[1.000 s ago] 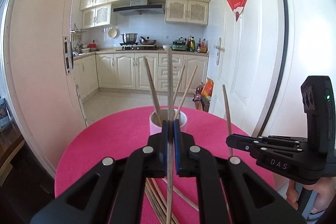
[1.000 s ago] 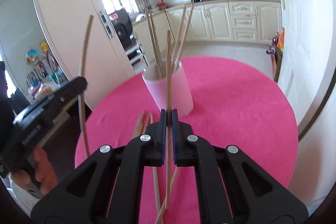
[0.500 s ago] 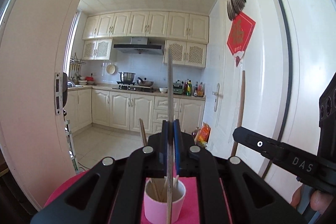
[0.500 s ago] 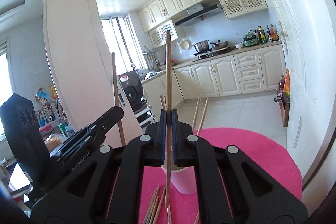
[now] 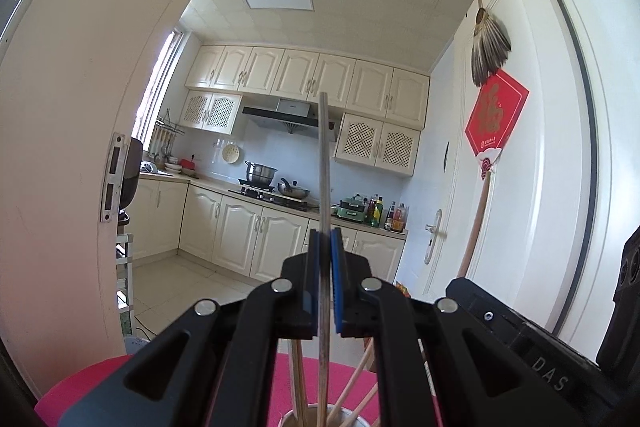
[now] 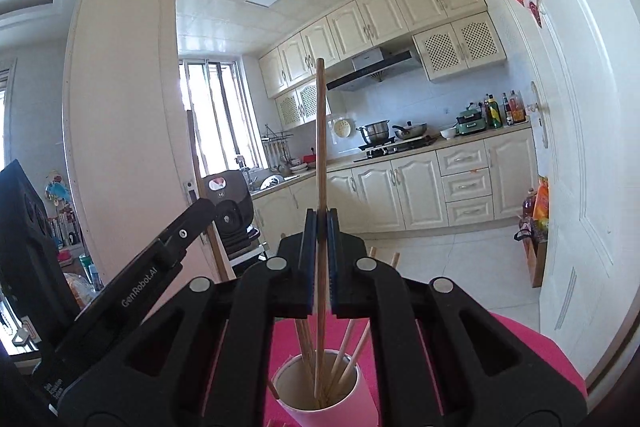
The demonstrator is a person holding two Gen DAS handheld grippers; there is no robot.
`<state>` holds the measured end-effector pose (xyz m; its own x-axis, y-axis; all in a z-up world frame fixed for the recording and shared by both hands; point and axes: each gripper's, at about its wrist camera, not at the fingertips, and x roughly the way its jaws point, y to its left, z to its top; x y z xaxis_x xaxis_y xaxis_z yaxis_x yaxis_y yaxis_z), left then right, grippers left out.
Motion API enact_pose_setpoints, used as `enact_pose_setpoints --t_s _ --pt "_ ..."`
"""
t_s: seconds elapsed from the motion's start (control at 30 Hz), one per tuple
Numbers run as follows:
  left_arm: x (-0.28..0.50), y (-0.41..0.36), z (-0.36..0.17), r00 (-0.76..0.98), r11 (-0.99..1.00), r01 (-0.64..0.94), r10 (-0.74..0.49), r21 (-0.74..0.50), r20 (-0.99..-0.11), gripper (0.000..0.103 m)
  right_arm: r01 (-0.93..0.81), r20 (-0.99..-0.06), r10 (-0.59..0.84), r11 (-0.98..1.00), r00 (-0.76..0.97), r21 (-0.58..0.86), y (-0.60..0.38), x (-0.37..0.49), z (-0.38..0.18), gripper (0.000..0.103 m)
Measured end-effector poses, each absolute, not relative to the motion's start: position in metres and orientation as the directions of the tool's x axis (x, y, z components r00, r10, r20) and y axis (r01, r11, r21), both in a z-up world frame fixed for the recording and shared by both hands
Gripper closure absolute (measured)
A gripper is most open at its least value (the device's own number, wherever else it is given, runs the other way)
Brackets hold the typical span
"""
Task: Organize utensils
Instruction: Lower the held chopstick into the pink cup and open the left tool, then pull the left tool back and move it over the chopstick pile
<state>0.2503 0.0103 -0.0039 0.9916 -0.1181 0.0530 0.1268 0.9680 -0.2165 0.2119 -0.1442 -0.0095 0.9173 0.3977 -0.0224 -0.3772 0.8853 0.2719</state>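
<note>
Chopsticks [image 6: 320,355] upright in pink cup [image 6: 320,401]

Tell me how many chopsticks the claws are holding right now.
2: the left chopstick, upright in the left claw; the right chopstick, upright in the right claw. Loose chopsticks stand unheld in the pink cup.
</note>
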Motion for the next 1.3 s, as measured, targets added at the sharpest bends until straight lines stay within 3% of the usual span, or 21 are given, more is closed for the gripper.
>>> enact_pose_setpoints --t_s 0.47,0.57,1.13,1.23,1.27,1.3 --pt "0.268 0.015 -0.033 0.987 0.968 0.139 -0.154 -0.21 -0.056 0.096 -0.369 -0.089 0.403 0.892 0.911 0.261 -0.139 0.218 -0.033 0.098" --pt "0.264 0.015 -0.035 0.986 0.971 0.137 -0.152 -0.198 -0.065 0.077 -0.366 -0.095 0.401 0.894 0.911 0.258 -0.14 0.216 -0.034 0.098" --pt "0.238 0.014 -0.026 0.986 0.988 0.095 -0.111 -0.124 -0.124 0.063 -0.337 -0.137 0.38 0.905 0.915 0.258 -0.14 0.203 -0.029 0.097" --pt "0.231 0.015 -0.023 0.987 0.991 0.074 -0.089 -0.112 -0.137 0.058 -0.325 -0.151 0.369 0.911 0.917 0.255 -0.139 0.199 -0.027 0.094" --pt "0.229 0.016 -0.021 0.987 0.992 0.065 -0.08 -0.108 -0.14 0.058 -0.321 -0.15 0.365 0.912 0.919 0.255 -0.139 0.196 -0.025 0.091" --pt "0.226 0.017 -0.02 0.987 0.993 0.06 -0.075 -0.106 -0.142 0.057 -0.318 -0.147 0.361 0.914 0.921 0.254 -0.14 0.193 -0.024 0.08"
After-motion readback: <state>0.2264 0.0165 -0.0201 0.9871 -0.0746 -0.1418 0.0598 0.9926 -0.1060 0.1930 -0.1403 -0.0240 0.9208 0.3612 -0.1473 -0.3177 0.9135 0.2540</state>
